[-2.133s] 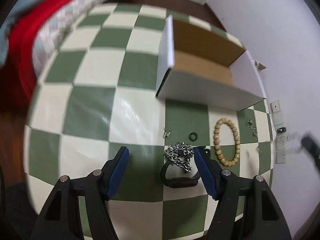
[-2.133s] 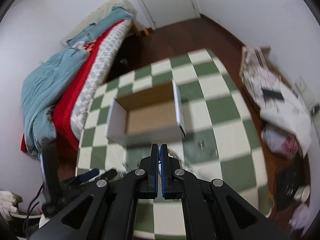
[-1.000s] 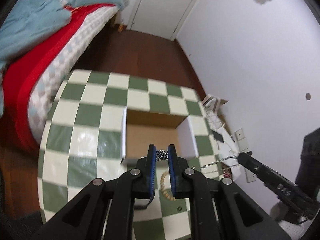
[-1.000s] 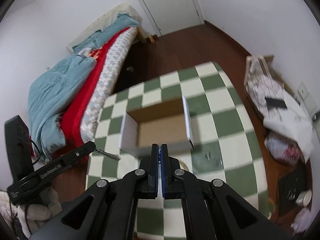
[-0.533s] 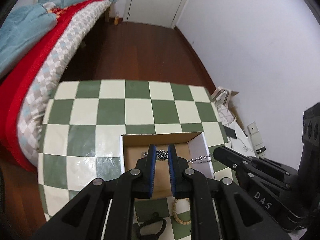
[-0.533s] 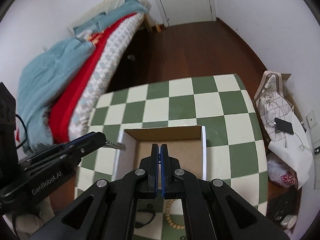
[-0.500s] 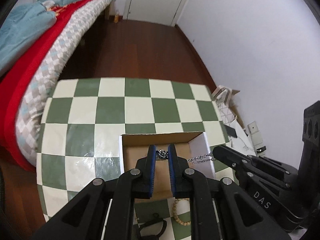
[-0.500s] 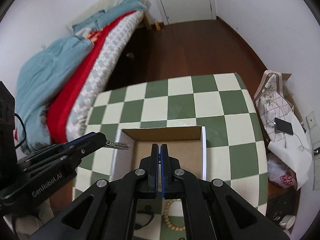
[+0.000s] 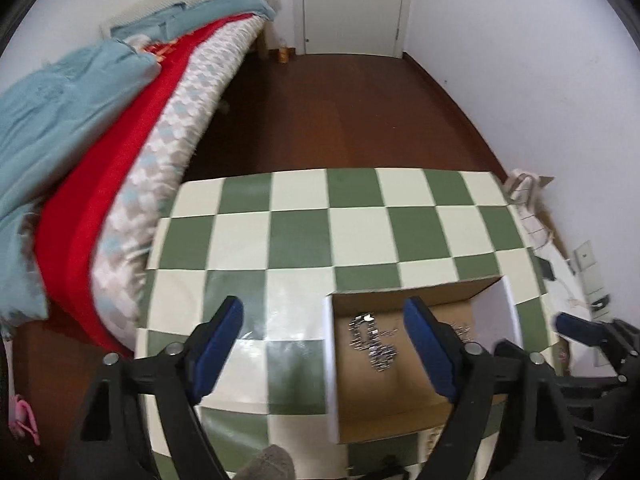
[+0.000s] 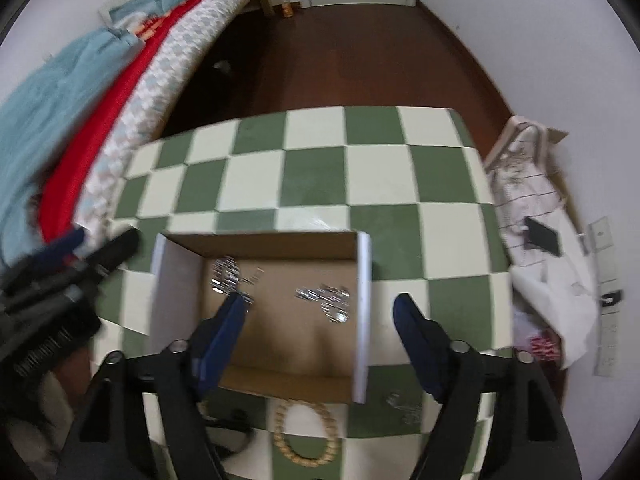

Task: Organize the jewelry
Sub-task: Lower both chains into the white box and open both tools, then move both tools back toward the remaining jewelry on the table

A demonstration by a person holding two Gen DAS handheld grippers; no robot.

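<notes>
An open white cardboard box (image 10: 362,320) (image 9: 330,360) stands on the green and cream checkered table (image 10: 316,176). A silver chain (image 9: 372,342) lies on the box floor; in the right wrist view it shows as one heap (image 10: 228,276) at the left and another (image 10: 330,300) at the right. My left gripper (image 9: 326,354) is open and empty above the box's left wall. My right gripper (image 10: 320,340) is open and empty above the box. A wooden bead bracelet (image 10: 306,432) lies on the table in front of the box.
A bed with red and teal blankets (image 9: 80,128) runs along the table's left side. A black band (image 10: 232,420) and a small silver piece (image 10: 402,402) lie near the bracelet. A bag, a phone (image 10: 542,236) and clutter lie right of the table.
Both grippers were shut, holding the chain stretched between them over the box. Now both have opened and the chain lies in the box. The left gripper has shifted left.
</notes>
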